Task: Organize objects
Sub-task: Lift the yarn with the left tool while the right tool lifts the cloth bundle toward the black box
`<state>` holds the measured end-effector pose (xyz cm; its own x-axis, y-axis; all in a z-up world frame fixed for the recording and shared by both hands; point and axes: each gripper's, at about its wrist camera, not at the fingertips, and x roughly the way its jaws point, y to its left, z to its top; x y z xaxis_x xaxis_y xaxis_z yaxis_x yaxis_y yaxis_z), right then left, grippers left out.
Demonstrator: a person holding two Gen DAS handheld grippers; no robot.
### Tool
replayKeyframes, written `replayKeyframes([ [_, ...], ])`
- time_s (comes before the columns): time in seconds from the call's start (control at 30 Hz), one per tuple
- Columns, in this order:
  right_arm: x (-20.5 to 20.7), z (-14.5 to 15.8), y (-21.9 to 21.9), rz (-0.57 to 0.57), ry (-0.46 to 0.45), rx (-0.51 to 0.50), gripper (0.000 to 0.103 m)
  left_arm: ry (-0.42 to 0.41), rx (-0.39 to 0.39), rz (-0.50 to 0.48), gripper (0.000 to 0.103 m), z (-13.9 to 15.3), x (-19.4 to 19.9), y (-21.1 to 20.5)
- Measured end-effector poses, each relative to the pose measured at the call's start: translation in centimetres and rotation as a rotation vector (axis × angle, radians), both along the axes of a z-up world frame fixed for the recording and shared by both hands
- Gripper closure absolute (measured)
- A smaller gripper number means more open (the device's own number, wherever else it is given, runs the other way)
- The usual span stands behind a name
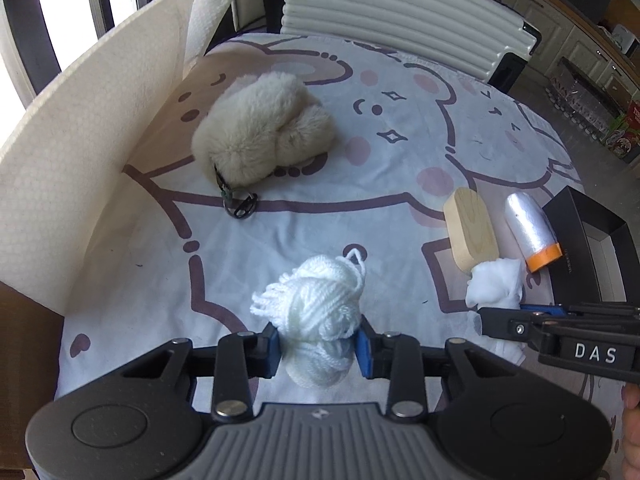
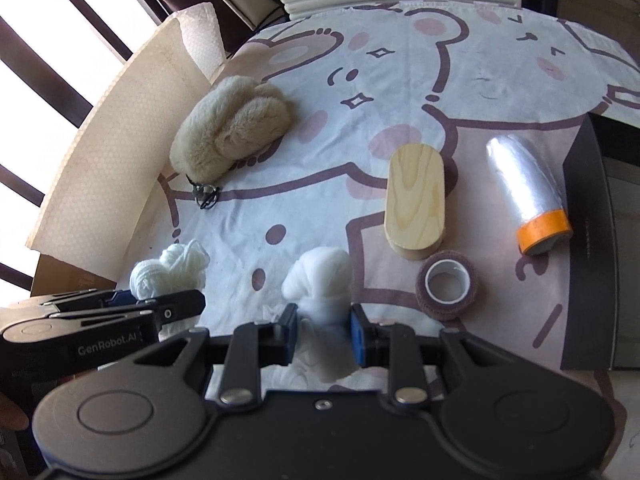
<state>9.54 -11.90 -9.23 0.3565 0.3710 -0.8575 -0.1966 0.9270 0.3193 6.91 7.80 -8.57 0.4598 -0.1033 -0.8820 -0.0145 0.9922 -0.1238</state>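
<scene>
My left gripper is shut on a ball of white yarn, its blue pads pressing both sides, held above the cloth-covered table. In the right wrist view that yarn ball shows at the left with the left gripper on it. My right gripper is shut on a wad of white cloth, which also shows at the right of the left wrist view as the white cloth wad. A fluffy cream plush keychain lies farther back.
A wooden oval block, a brown tape roll and a film roll with an orange band lie at the right beside a black box. A white foam sheet stands along the left edge. A ribbed white chair back is behind.
</scene>
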Motion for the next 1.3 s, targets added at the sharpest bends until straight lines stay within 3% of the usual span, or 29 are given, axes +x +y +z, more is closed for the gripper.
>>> replayKeyframes([
  [0.3,-2.5,3.7,-1.1,-0.026,-0.120,-0.056,0.075,-0.097,0.062,0.011,0.066,3.6,-2.3,-0.4],
  [0.57,-4.6,5.8,-2.7,-0.066,-0.182,-0.085,0.075,-0.150,0.070,0.001,0.066,5.7,-4.0,-1.7],
  [1.3,-9.4,8.9,-5.7,-0.099,-0.304,-0.166,0.075,-0.231,0.114,-0.043,0.065,8.7,-7.5,-4.9],
])
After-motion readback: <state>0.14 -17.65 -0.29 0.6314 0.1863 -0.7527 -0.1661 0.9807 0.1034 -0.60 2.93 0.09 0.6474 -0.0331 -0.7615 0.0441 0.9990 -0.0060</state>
